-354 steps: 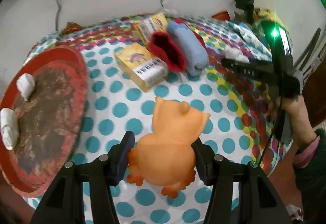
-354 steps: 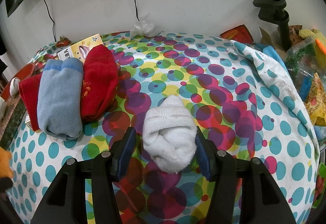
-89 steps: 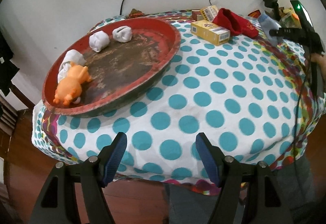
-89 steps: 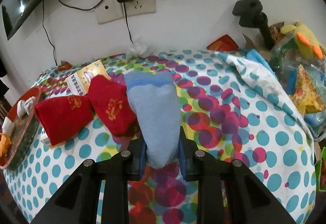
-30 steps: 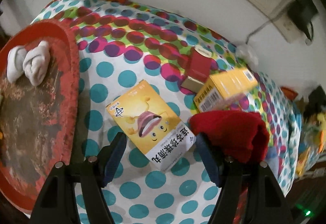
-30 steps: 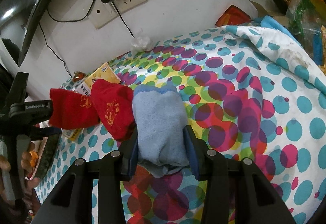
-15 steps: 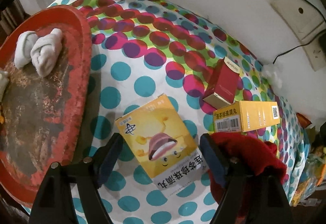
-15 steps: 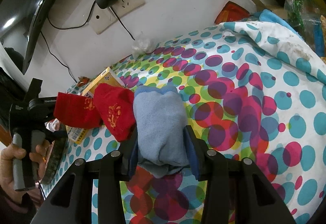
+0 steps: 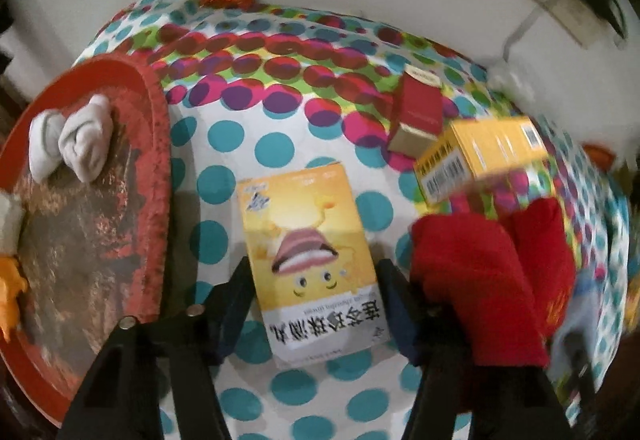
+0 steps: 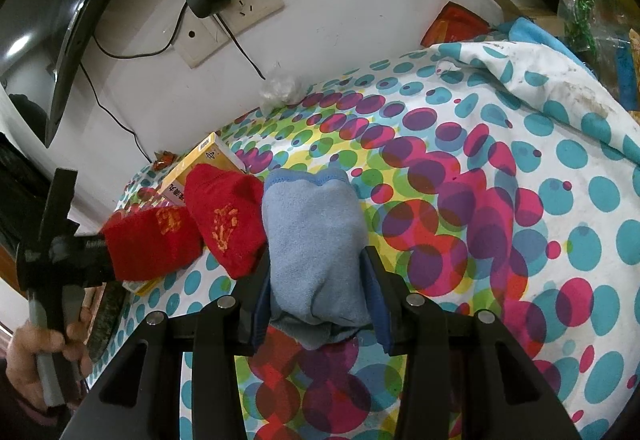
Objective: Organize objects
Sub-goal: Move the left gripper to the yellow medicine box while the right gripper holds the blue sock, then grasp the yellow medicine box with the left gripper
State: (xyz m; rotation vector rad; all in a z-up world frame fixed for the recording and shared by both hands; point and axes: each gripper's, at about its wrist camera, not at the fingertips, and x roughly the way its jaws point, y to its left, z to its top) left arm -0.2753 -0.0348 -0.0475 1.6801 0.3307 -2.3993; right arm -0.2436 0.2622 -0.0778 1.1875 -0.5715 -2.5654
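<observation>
A yellow medicine box (image 9: pixel 304 224) with a cartoon face lies flat on the dotted tablecloth. My left gripper (image 9: pixel 314 280) points steeply down over it, its jaws closing, and both pads touch the box's long sides. A folded red sock (image 9: pixel 472 280) lies just right of that gripper. In the right wrist view my right gripper (image 10: pixel 318 288) is shut on a light blue sock (image 10: pixel 314 232), held just above the cloth. Two red socks (image 10: pixel 228 216) lie to the left of the blue one.
A round red tray (image 9: pixel 156 144) at the left holds rolled white socks (image 9: pixel 84 148) and an orange toy (image 9: pixel 10 296). A second yellow box (image 9: pixel 480 156) and a small red box (image 9: pixel 420 112) lie behind. A hand (image 10: pixel 36 352) holds the left gripper's handle. Clutter and a crumpled cloth (image 10: pixel 540 80) fill the far right.
The left gripper's jaws have narrowed from wide around the yellow box to touching its sides, and the view has rolled a little. The right gripper with the blue sock has stayed put.
</observation>
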